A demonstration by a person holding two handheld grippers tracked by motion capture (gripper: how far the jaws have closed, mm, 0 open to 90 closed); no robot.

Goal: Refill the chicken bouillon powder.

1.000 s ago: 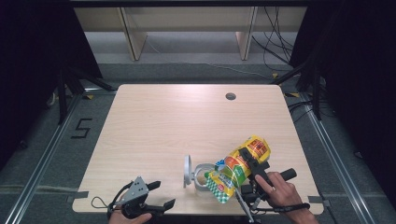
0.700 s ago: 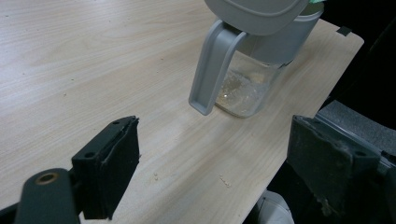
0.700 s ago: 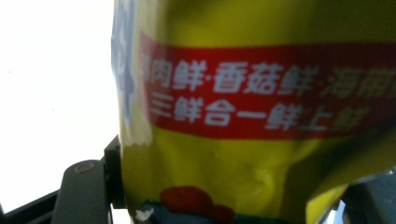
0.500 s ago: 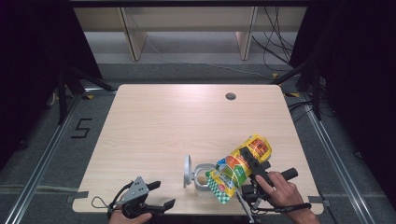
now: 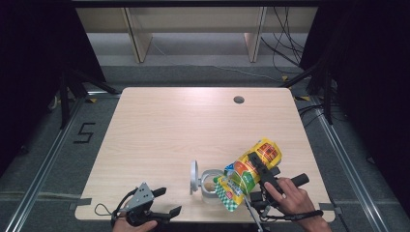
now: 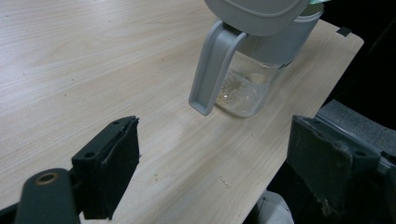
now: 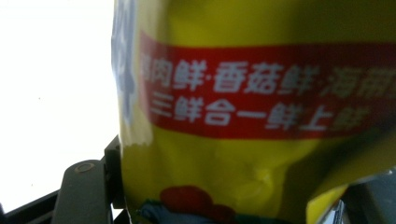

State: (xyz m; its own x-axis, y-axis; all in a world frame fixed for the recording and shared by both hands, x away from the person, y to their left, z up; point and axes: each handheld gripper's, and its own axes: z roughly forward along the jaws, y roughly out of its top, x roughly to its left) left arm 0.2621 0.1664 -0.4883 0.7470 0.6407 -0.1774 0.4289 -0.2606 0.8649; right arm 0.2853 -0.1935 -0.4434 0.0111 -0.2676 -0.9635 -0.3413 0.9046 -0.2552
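Near the front edge of the worktop [image 5: 159,130], right of centre, my right gripper [image 5: 258,166] has its jaws clamped on a yellow seasoning bag [image 5: 249,169]. The bag is tilted, its green-checked end pointing down and left over the mouth of a clear glass jar [image 5: 210,186], its yellow end raised toward the far right. In the right gripper view the bag [image 7: 252,116] sits close against the lens, a red band of white characters running across it. The jar stands upright just left of my right hand [image 5: 287,195]; its grey hinged lid [image 5: 194,176] is flipped open and stands on edge at the jar's left side. In the left gripper view a thin layer of pale granules lies at the bottom of the jar [image 6: 243,91]. My left gripper [image 5: 167,203] rests at the near edge, well to the left of the jar, jaws wide apart with nothing between them. A few small crumbs lie on the wood in front of them.
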